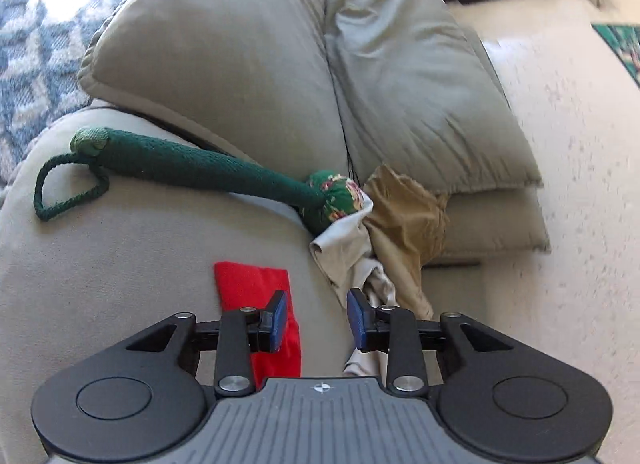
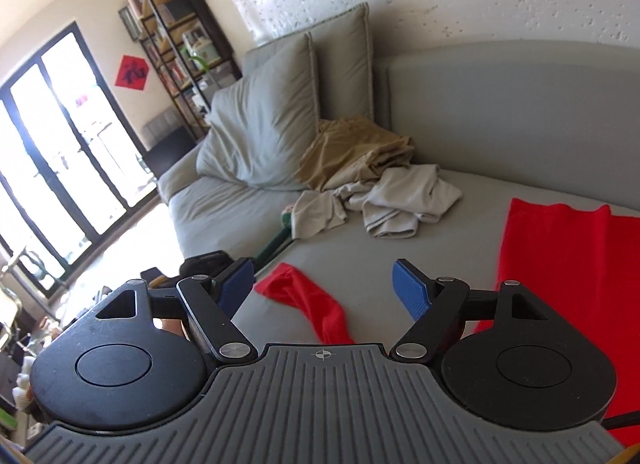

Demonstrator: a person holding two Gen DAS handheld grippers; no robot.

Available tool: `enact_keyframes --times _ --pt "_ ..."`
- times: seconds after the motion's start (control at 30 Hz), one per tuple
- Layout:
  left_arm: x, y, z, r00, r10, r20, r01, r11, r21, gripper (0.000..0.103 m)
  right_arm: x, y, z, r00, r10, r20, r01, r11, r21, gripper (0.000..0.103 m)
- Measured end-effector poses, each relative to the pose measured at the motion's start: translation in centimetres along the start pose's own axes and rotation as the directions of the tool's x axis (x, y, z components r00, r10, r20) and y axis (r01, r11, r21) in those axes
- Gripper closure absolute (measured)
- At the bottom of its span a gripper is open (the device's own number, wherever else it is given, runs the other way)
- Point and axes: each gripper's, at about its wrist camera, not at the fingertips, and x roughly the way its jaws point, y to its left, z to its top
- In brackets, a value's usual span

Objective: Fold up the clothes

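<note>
While both grippers hang over the grey sofa (image 2: 520, 104), the left gripper (image 1: 317, 318) has its jaws apart and empty above the narrow end of a red garment (image 1: 250, 284). With jaws also spread and empty, the right gripper (image 2: 324, 288) hovers over that red garment (image 2: 560, 256), which lies flat on the seat near a crumpled beige garment (image 2: 400, 200) and a tan one (image 2: 356, 152).

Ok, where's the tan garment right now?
In the right wrist view the tan garment is crumpled at the sofa's back, against the grey cushion, just behind the off-white clothes.
</note>
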Motion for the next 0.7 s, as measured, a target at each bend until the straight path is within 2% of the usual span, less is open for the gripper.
enact_keyframes --times 0.03,0.1,0.17,0.27,0.3,0.43,0.6,0.63,0.67,0.7 --pt "0.1 0.3 0.2 1.000 -0.003 0.008 0.003 1.000 -0.021 0.079 -0.4 -0.3 -0.2 1.000 -0.020 0.021 0.020 1.000 0.001 0.025" --pt "0.2 -0.2 -0.3 0.996 0.083 -0.011 -0.083 0.996 0.017 0.079 -1.0 -1.1 -0.6 0.996 -0.067 0.055 0.066 0.998 0.012 0.025" --pt "0.5 -0.6 -1.0 0.985 0.166 -0.042 -0.163 0.985 0.058 0.078 -1.0 -1.7 -0.9 0.996 -0.074 0.054 0.072 0.997 0.036 0.025" --pt "1.2 -0.4 -2.4 0.971 0.219 -0.098 -0.213 0.975 0.065 0.075 -1.0 -2.7 -1.3 0.995 -0.085 0.051 0.082 0.994 0.071 0.025" --pt "1.2 -0.2 -2.7 0.968 0.232 -0.097 -0.228 0.972 0.053 0.072 -1.0 -3.0 -1.4 0.995 -0.089 0.051 0.085 0.993 0.083 0.025" --pt "0.3 0.3 -3.7 0.967 0.249 -0.057 -0.249 0.969 0.010 0.074 -0.9 -3.8 -1.8 0.995 -0.091 0.048 0.085 0.990 0.113 0.025" --pt "2.3 0.9 -3.5 0.972 0.233 -0.023 -0.233 0.972 0.009 0.074 -0.7 -3.9 -1.6 0.994 -0.091 0.056 0.084 0.990 0.112 0.025" --pt "2.7 1.0 -3.3 0.973 0.230 -0.020 -0.230 0.973 -0.008 0.075 -0.8 -3.8 -1.5 0.994 -0.092 0.060 0.085 0.990 0.112 0.025" --pt "3.0 1.1 -3.2 0.972 0.233 -0.021 -0.233 0.972 -0.018 0.089 -0.9 -3.8 -1.4 0.993 -0.095 0.063 0.088 0.990 0.110 0.025" --pt "2.9 0.6 -3.2 0.979 0.205 -0.016 -0.205 0.979 -0.003 0.100 -1.1 -3.8 -1.2 0.993 -0.102 0.065 0.095 0.990 0.103 0.025"
